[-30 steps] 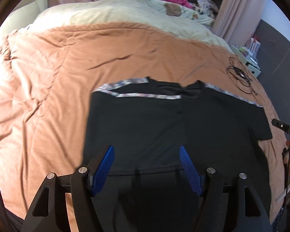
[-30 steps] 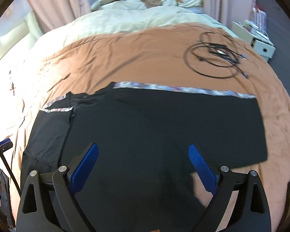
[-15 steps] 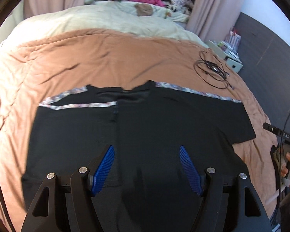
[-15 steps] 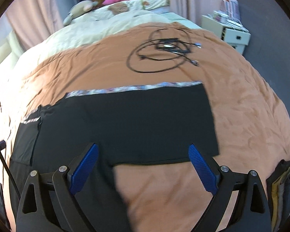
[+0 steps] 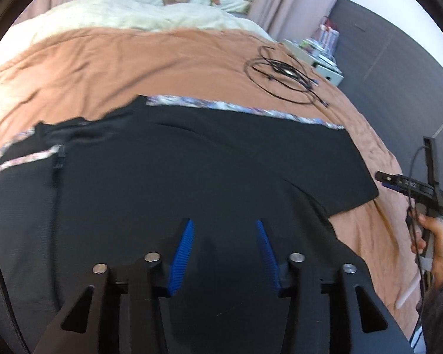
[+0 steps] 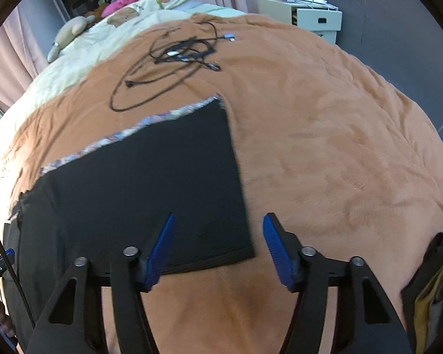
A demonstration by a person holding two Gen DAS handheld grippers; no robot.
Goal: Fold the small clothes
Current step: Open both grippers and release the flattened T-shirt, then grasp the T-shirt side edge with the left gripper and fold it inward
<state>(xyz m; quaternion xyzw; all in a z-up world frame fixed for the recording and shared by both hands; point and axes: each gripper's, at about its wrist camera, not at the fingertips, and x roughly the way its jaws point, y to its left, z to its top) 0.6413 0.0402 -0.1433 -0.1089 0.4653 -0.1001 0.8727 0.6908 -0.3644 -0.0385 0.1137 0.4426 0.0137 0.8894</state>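
A black T-shirt (image 5: 192, 171) with patterned shoulder trim lies flat on the orange-brown bedspread (image 5: 133, 59). Its left side is folded in over the body. My left gripper (image 5: 223, 222) hovers over the shirt's lower body, jaws closing, with nothing pressed between the blue pads. My right gripper (image 6: 218, 218) hangs over the corner of the right sleeve (image 6: 174, 183), jaws closing, straddling the sleeve's end edge without gripping it. The left wrist view also shows the right gripper's body and the hand (image 5: 434, 242) holding it at the right edge.
A tangle of black cables (image 6: 174, 59) lies on the bedspread beyond the sleeve. Cream bedding (image 5: 133, 11) with soft toys and clothes fills the bed's far end. A white storage box (image 6: 304, 17) stands by the dark wall. The bed's right edge drops off near my right gripper.
Both grippers have slid to the right across the shirt and sunk lower. Both pairs of jaws have narrowed. The right gripper went from over the shirt's body to the sleeve's end.
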